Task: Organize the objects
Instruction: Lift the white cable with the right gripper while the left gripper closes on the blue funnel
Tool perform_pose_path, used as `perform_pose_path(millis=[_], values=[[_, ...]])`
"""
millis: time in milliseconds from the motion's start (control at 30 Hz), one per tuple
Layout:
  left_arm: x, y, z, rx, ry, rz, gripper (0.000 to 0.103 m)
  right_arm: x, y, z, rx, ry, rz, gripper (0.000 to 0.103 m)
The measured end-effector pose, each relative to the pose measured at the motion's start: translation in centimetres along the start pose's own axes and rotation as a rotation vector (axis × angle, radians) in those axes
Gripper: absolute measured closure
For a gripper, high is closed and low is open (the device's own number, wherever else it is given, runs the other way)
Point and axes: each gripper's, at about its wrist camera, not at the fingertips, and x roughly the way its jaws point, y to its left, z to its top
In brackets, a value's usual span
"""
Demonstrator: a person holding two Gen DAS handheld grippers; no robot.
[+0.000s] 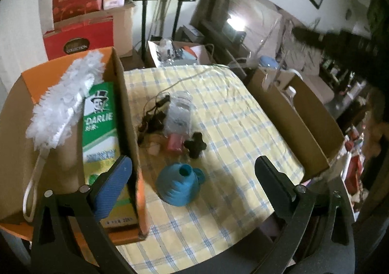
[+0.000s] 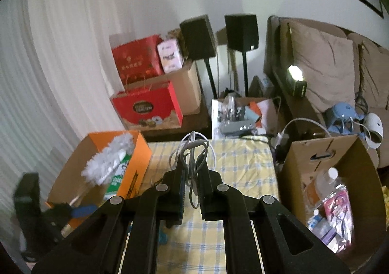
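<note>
Cable bundle (image 2: pixel 193 152), grey and white loops, is pinched in my right gripper (image 2: pixel 192 191); jaws nearly closed on it, loops sticking up past the fingertips, held in the air over the checked tablecloth (image 2: pixel 240 159) around its middle. Right gripper is tilted down and forward, pointing at the far edge of the table. My left gripper (image 1: pixel 192 172) is wide apart with nothing between the fingers, low over the near edge of the table, angled down, its left finger (image 1: pixel 111 189) hanging over the right wall of the orange box (image 1: pixel 143 191). That box sits at the table's left edge and holds a white duster (image 1: pixel 63 101) leaning toward its far corner and a green Darlie toothpaste carton (image 1: pixel 101 125) lying along the right wall. On the cloth between the left fingers I see a blue funnel (image 1: pixel 180 184), wide end down, near the left-front part of the table. Beyond it, mid-table, a loose cluster: clear plastic bottle (image 1: pixel 181 113) on its side, black earphone tangle (image 1: pixel 153 116) just left of it, small black knob-like piece (image 1: pixel 194 145) just right of a pink item I can't identify. Brown cardboard box (image 2: pixel 323 152) stands at the table's right edge, with a water bottle (image 2: pixel 325 181) and mixed packets inside.
</note>
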Motion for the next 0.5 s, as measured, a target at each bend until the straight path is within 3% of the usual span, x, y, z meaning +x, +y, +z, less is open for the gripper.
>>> perform_pose_path(millis=[333, 500], values=[[0.6, -1.2, -0.7, 0.047, 0.018, 0.000, 0.007, -6.4, -0.2, 4.5, -0.046, -0.137, -0.047, 0.095], [1.4, -1.8, -0.9, 0.078, 0.036, 0.011, 0.013, -8.5, -0.3, 6.4, -0.066, -0.153, -0.045, 0.095]])
